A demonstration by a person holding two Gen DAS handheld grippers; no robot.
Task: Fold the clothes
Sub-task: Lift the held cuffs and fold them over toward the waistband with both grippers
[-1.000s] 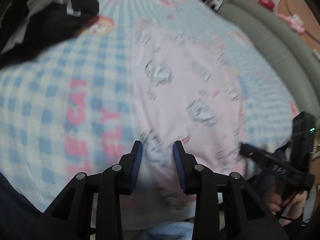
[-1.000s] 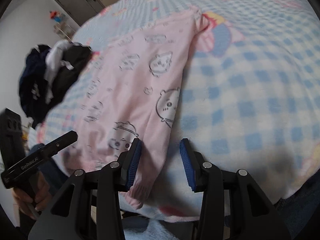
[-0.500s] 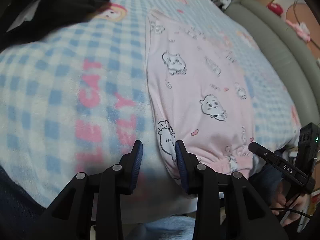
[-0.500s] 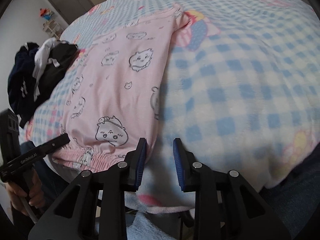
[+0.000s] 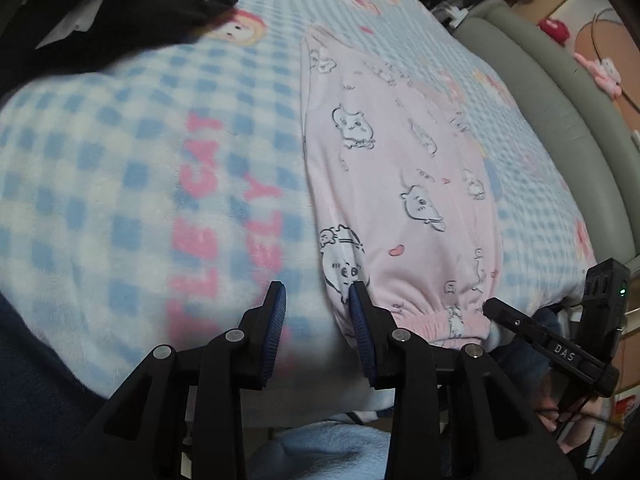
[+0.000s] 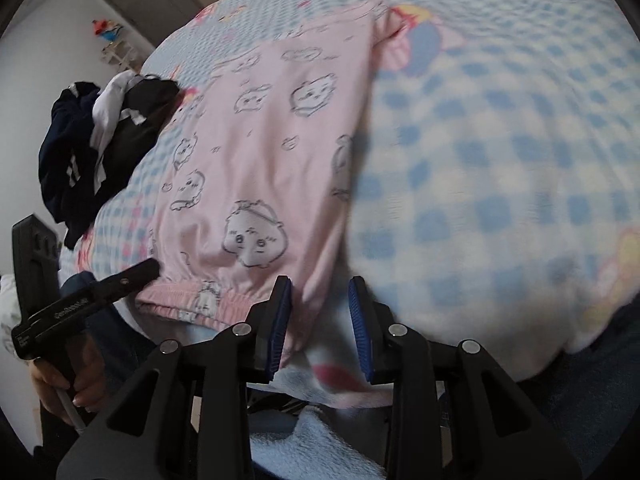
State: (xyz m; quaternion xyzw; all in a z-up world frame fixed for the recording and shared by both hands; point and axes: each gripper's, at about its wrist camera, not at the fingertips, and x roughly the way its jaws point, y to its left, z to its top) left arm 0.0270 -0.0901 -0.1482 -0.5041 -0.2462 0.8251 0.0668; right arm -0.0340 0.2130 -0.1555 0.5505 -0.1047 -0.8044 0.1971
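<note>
Left wrist view: pink pyjamas (image 5: 400,184) spread flat on the checked blanket (image 5: 120,160), elastic hem at the near bed edge; left gripper (image 5: 318,320) narrowly parted, gripping nothing, its right pad beside the hem's corner; dark clothes pile (image 5: 100,8) at far left.

Right wrist view: right gripper (image 6: 318,320) just eased slightly wider, narrow gap over the pyjamas' (image 6: 272,160) other hem corner, fabric edge between the pads, unclamped; left gripper (image 6: 148,270) at the opposite corner.

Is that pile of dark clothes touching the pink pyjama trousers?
Apart. In the right wrist view a strip of checked blanket shows between the dark clothes and the pink trousers. The left wrist view shows the same gap.
</note>
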